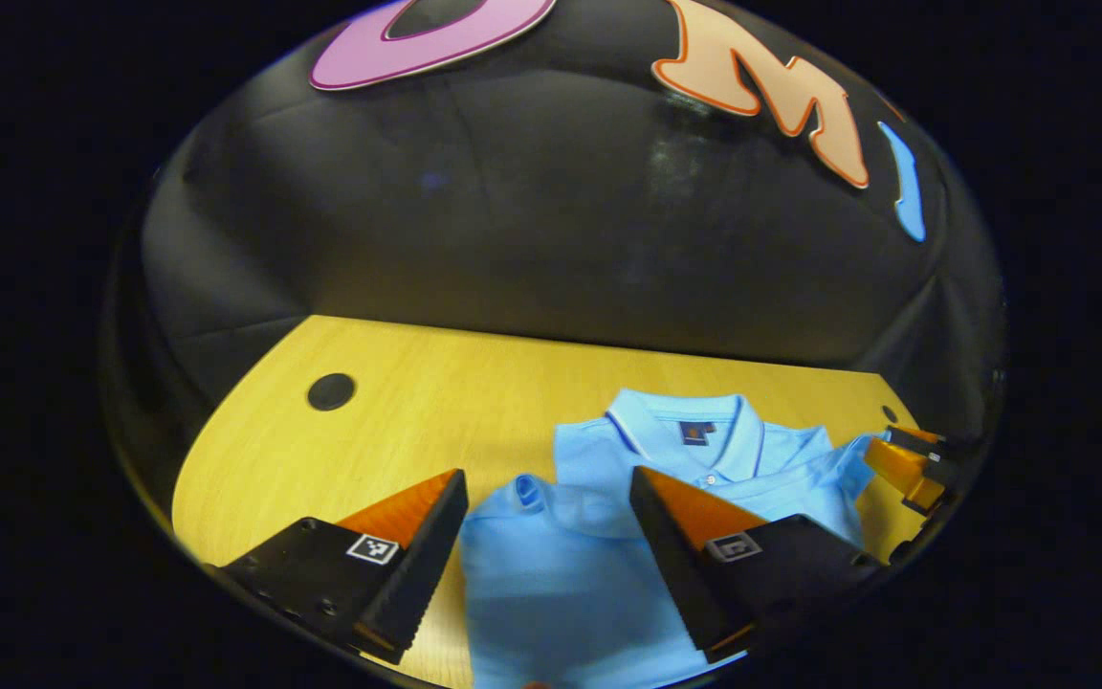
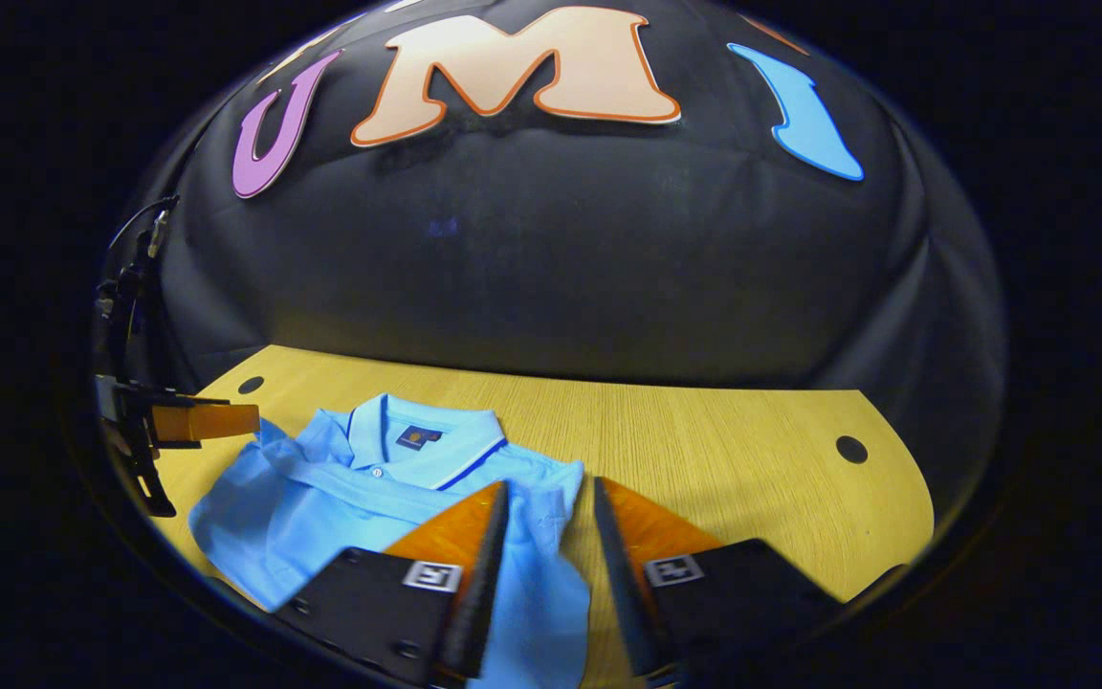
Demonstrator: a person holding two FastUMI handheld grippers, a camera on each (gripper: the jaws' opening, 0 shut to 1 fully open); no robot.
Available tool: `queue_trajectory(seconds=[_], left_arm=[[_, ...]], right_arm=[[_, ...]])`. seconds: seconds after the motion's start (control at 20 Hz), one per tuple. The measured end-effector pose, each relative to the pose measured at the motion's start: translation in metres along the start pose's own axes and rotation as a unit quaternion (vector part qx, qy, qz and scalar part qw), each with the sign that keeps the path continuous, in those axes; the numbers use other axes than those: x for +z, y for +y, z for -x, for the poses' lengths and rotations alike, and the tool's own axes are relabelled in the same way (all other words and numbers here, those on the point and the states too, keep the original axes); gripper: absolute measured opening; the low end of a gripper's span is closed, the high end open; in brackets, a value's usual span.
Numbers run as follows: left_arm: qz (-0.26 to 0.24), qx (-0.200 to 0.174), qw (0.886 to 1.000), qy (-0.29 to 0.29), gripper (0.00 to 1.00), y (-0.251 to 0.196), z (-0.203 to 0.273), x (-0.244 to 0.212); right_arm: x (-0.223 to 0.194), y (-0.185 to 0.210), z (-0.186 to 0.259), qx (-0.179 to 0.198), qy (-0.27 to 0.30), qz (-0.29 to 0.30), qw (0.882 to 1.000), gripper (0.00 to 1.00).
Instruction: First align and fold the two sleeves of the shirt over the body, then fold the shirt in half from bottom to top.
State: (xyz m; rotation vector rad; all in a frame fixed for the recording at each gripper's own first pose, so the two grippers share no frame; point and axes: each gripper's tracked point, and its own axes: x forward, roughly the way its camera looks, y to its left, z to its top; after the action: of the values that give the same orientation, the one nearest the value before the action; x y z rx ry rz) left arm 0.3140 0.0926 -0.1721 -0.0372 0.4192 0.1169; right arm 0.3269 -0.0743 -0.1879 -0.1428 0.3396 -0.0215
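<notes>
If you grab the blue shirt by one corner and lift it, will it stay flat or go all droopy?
Probably droopy. The blue shirt already lies in soft folds and wrinkles on the wooden table, so the cloth looks thin and floppy. It likely weighs little. Pushed, it would probably bunch up rather than slide as one piece. The collar stands a bit, so it seems stiffer.

- The left gripper view looks low over the desk (image 1: 398,402) toward the booth wall, close above the shirt (image 1: 570,555), with its own left claw (image 1: 548,483) at the bottom.
- The right gripper view faces the same wall from the shirt's other side.
- Both views share the shirt collar and the desk.
</notes>
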Motion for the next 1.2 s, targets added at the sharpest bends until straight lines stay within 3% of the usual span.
queue_trajectory(seconds=[0.1,0.15,0.3,0.75,1.2], left_arm=[[0.023,0.001,1.0,-0.002,0.98,0.0,0.015,-0.001],[0.035,-0.005,0.999,-0.003,0.96,-0.002,0.026,0.0],[0.045,-0.019,0.999,-0.011,0.96,-0.005,0.074,-0.002],[-0.004,-0.079,0.995,-0.062,0.95,-0.043,0.239,-0.011],[0.01,-0.109,0.992,-0.064,0.95,-0.055,0.314,-0.044]], right_arm=[[0.004,0.001,0.012,0.002,-0.002,-0.005,1.0,0.92],[0.005,0.002,0.023,0.003,-0.004,-0.009,1.0,0.99],[0.011,0.008,0.066,0.008,-0.009,-0.023,1.0,1.0],[0.027,0.035,0.24,0.023,-0.051,-0.079,0.995,1.0],[-0.002,0.043,0.321,0.014,-0.051,-0.072,0.996,1.0]])
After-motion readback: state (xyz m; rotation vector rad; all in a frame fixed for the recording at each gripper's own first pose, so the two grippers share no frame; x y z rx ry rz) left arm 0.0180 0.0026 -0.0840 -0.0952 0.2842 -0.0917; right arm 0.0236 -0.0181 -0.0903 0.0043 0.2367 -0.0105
